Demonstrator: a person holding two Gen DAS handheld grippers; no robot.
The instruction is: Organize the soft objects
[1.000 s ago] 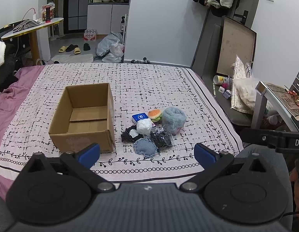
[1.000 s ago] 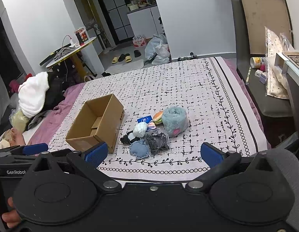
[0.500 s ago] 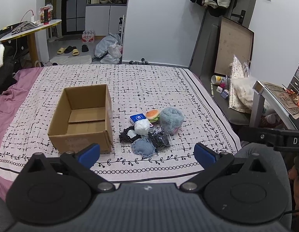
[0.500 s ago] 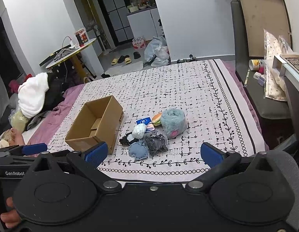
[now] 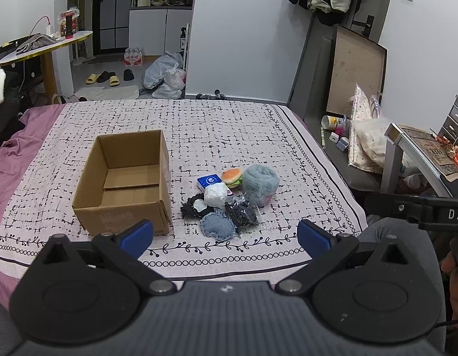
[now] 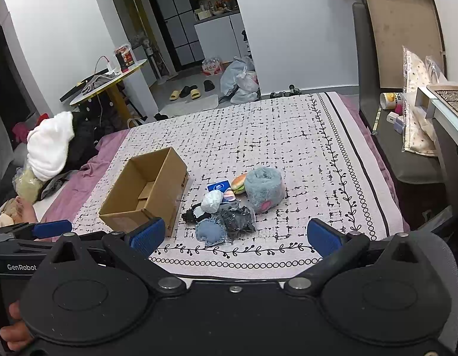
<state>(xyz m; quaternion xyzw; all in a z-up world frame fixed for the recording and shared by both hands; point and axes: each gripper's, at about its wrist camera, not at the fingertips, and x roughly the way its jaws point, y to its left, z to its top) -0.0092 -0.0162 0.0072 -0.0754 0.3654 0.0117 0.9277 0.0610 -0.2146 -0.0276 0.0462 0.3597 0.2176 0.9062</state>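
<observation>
An empty cardboard box (image 5: 125,184) (image 6: 146,195) stands open on the patterned bedspread (image 5: 229,130). To its right lies a pile of soft things: a fluffy blue-grey roll (image 5: 260,182) (image 6: 264,190), a toy burger (image 5: 232,177) (image 6: 238,182), a blue packet (image 5: 209,181), a white ball (image 5: 214,195) (image 6: 211,201), a black pouch (image 5: 241,215) (image 6: 237,219), a black-and-white item (image 5: 195,206) and a denim heart cushion (image 5: 217,227) (image 6: 209,231). My left gripper (image 5: 226,235) and right gripper (image 6: 236,234) hover open above the bed's near edge, short of the pile, holding nothing.
The bedspread's near edge (image 6: 229,264) runs just beyond the fingers. A purple sheet (image 5: 9,154) and heaped clothes (image 6: 51,145) lie to the left. A desk (image 5: 424,154) and a bench with bags (image 6: 416,136) stand at the right. The other gripper's arm (image 5: 416,207) crosses at right.
Both views have pulled back and tilted up slightly, so box and pile sit a little smaller in view. The fingers' spread is unchanged and nothing on the bed has moved.
</observation>
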